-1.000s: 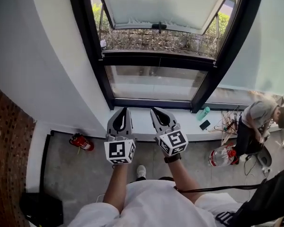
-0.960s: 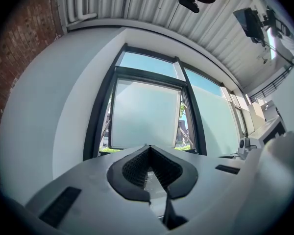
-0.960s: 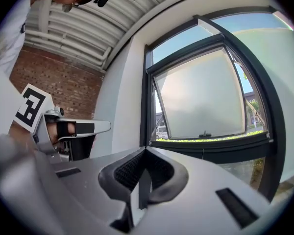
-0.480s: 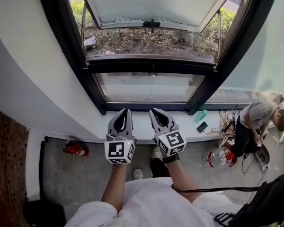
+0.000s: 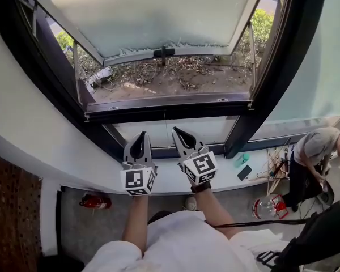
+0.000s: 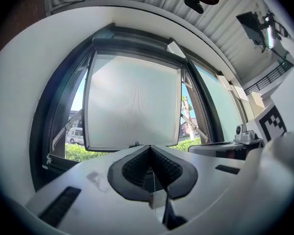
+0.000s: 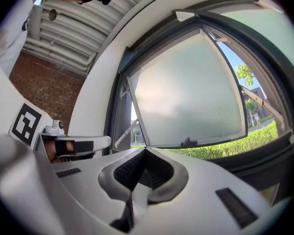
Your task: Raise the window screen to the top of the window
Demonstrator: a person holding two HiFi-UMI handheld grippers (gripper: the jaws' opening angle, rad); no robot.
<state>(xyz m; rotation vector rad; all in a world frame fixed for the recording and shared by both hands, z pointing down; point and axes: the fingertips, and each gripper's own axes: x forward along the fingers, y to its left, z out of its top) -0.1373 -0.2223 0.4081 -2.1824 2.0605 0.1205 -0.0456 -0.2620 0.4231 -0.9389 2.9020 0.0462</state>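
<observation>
the left tongs (image 5: 141,136) and right tongs (image 5: 176,131), both closed empty, have neared the window screen (image 5: 158,10).

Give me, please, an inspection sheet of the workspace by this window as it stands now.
Surface: white window sill, bare between the grippers.
Job's things: window screen partly lowered; the handle on its bottom rail untouched, open gap beneath.
Clutter: teal container and dark phone on the sill; red fire extinguisher and clear jug on the floor.
Grippers: left gripper and right gripper both shut, empty, over the sill, short of the screen.
Cables: wire tangle at the sill's right end.
Surroundings: brick wall left; a person crouched right.
</observation>
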